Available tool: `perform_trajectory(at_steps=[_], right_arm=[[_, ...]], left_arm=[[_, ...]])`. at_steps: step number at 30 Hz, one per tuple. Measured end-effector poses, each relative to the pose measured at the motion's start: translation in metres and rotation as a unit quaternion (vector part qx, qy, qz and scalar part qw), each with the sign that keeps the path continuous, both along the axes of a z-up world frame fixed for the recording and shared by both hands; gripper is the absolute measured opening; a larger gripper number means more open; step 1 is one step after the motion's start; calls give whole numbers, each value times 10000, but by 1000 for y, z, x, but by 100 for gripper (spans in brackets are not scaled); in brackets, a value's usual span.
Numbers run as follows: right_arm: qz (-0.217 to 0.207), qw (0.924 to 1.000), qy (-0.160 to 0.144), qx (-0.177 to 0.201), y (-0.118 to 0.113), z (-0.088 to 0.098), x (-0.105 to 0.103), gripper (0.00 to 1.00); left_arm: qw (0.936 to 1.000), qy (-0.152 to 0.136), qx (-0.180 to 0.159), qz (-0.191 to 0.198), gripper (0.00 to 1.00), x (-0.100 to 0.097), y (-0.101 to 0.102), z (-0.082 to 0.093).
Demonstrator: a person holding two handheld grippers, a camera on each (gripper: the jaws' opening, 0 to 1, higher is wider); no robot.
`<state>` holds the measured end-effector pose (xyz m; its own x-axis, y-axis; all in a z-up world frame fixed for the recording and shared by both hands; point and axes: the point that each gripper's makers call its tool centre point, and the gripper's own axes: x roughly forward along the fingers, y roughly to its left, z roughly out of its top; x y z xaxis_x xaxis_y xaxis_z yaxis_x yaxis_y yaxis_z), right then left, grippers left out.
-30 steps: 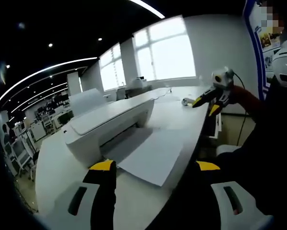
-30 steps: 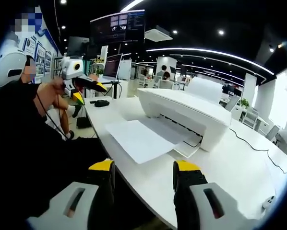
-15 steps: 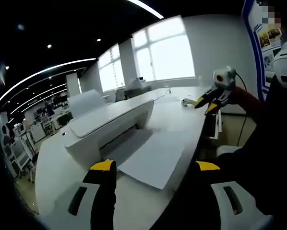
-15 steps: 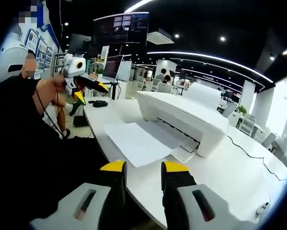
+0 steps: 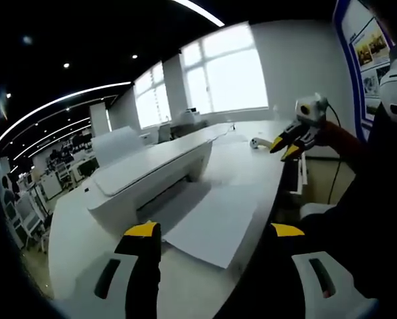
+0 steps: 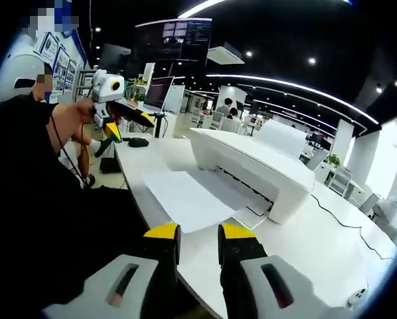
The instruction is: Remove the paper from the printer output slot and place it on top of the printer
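paper point(image 5: 215, 222) in printer point(image 5: 145, 176) slot

Open office, dark ceiling point(image 6: 305, 26) with curved light strips point(image 6: 298, 85). Large bright windows point(image 5: 228, 70) stood behind long white table point(image 5: 72, 232). Screen point(image 6: 173, 40) hung overhead; desks and chairs point(image 5: 26, 206) filled far side.

A long white table point(image 6: 331, 232) is seen carrying a white printer point(image 6: 251, 163). A paper sheet point(image 6: 188, 196) is laid flat from the printer's output slot toward the table edge. A small dark object point(image 6: 139, 142), possibly a mouse, lies farther along the table.
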<state>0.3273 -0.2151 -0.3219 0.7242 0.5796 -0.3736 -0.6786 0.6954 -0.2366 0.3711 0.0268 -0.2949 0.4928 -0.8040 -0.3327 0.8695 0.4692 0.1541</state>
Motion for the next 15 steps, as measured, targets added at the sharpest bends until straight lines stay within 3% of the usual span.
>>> perform_trajectory(at_steps=[15], right_arm=[[-97, 9999, 11, -24, -5, -4, 3, 23]], left_arm=[[10000, 41, 39, -46, 69, 6, -5, -3]])
